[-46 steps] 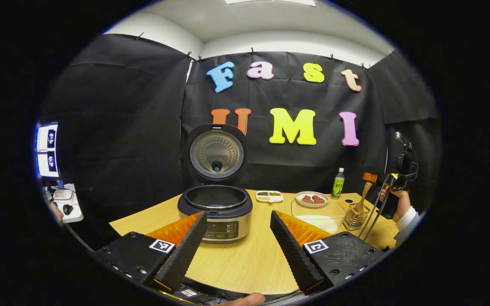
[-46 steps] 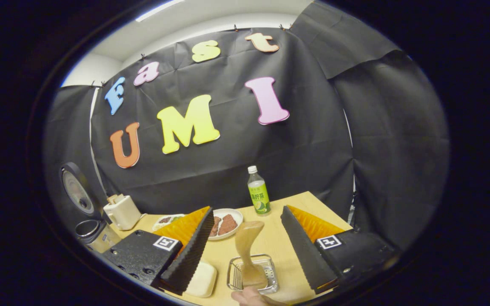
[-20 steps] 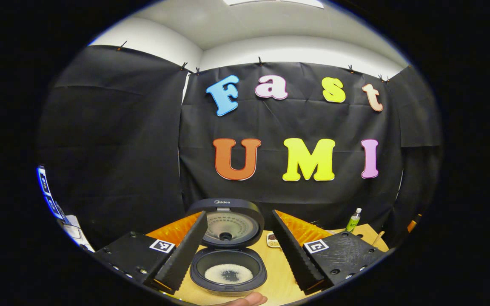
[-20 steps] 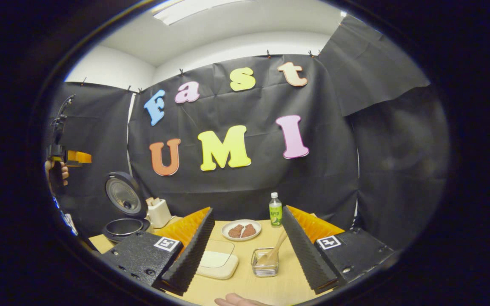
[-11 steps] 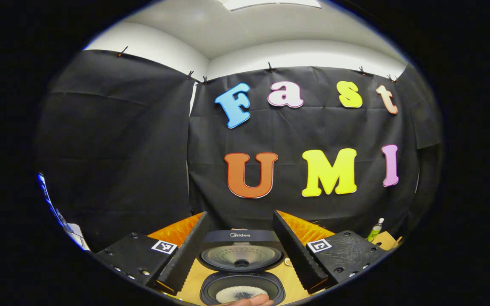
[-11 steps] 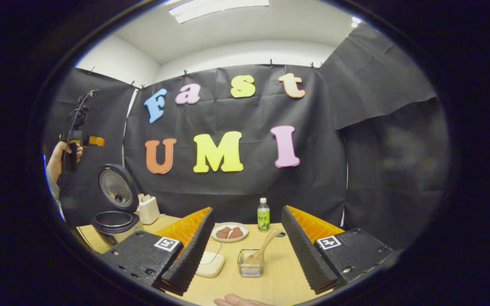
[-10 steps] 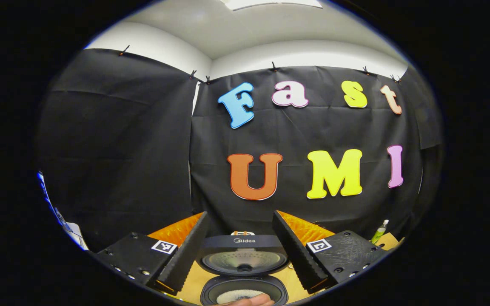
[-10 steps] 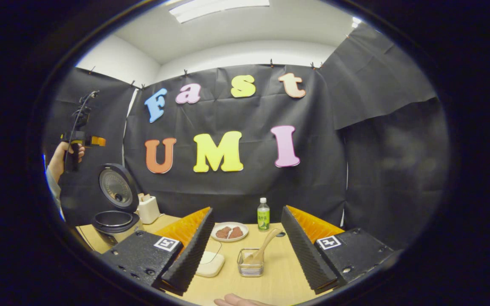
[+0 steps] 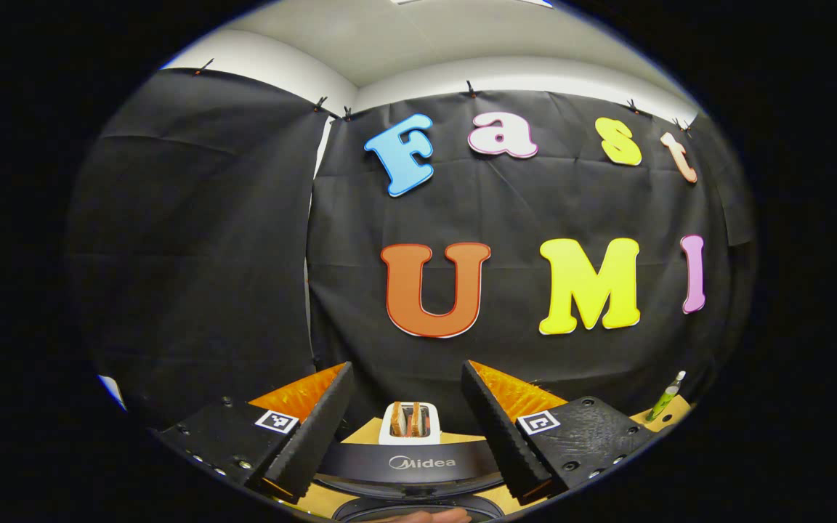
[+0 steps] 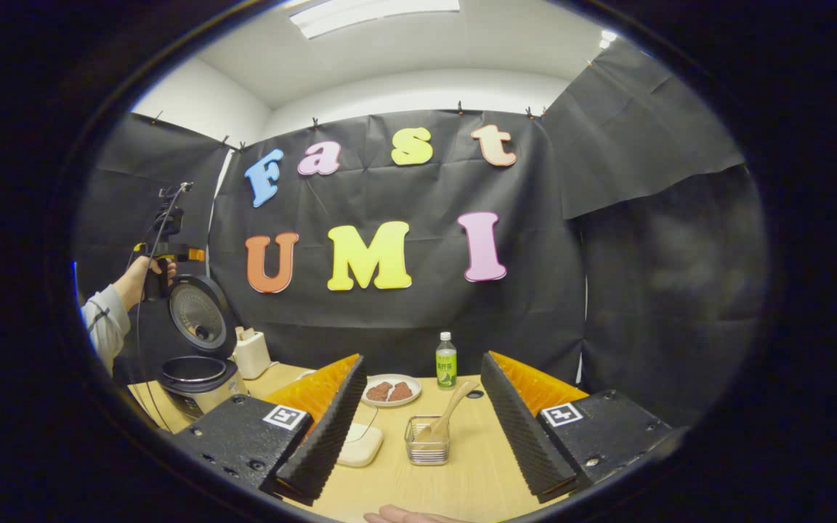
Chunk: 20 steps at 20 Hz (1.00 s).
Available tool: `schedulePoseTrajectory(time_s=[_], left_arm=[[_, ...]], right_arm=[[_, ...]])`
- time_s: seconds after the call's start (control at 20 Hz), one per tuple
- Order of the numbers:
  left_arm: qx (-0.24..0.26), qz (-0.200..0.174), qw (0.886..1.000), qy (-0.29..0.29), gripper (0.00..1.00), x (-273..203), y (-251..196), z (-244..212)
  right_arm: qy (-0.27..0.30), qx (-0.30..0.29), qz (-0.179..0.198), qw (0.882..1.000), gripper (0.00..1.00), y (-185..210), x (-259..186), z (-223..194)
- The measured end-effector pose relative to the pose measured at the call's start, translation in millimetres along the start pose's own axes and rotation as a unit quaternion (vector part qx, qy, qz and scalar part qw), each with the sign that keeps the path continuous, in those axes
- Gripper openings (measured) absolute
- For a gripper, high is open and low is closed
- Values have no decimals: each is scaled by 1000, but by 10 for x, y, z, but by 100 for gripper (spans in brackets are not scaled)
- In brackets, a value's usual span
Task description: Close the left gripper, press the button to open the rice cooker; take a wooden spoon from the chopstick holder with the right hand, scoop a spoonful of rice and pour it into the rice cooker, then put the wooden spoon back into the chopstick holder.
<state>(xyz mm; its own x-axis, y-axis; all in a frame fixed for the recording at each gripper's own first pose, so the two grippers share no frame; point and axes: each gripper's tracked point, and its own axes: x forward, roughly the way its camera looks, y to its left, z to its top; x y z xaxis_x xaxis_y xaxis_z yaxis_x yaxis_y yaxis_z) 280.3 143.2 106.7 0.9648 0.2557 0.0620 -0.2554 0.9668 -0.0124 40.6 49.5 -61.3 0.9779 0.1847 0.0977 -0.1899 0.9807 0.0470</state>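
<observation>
Left gripper [image 9: 407,425]: fingers standing apart, grasping nothing, hanging over the raised lid [image 9: 418,463] of the rice cooker [image 10: 195,378]; toaster [image 9: 410,422] sitting behind the lid; right gripper [image 10: 422,421]: fingers spread wide, empty, hovering above the table [image 10: 462,479]; wooden spoon [image 10: 447,414] leaning in the chopstick holder [image 10: 426,449]; rice container [image 10: 360,444], plate [image 10: 391,391] and bottle [image 10: 446,360] resting nearby; a hand [image 10: 144,276] holding the left gripper beside the cooker lid
</observation>
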Motion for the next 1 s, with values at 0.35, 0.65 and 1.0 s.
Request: schedulePoseTrajectory(time_s=[0.35, 0.65, 1.0], left_arm=[[-22, -10, 998, 64, 100, -49, -28, -337], [-20, -10, 997, 75, 100, -385, -43, -429], [-24, -24, 994, 107, 99, -866, -68, -770]], right_arm=[[2, -1, -1, 1000, 98, 41, -217, 6], [12, 18, 6, 1000, 100, 66, -472, -69], [-28, -1, 18, 999, 100, 287, -857, 144]])
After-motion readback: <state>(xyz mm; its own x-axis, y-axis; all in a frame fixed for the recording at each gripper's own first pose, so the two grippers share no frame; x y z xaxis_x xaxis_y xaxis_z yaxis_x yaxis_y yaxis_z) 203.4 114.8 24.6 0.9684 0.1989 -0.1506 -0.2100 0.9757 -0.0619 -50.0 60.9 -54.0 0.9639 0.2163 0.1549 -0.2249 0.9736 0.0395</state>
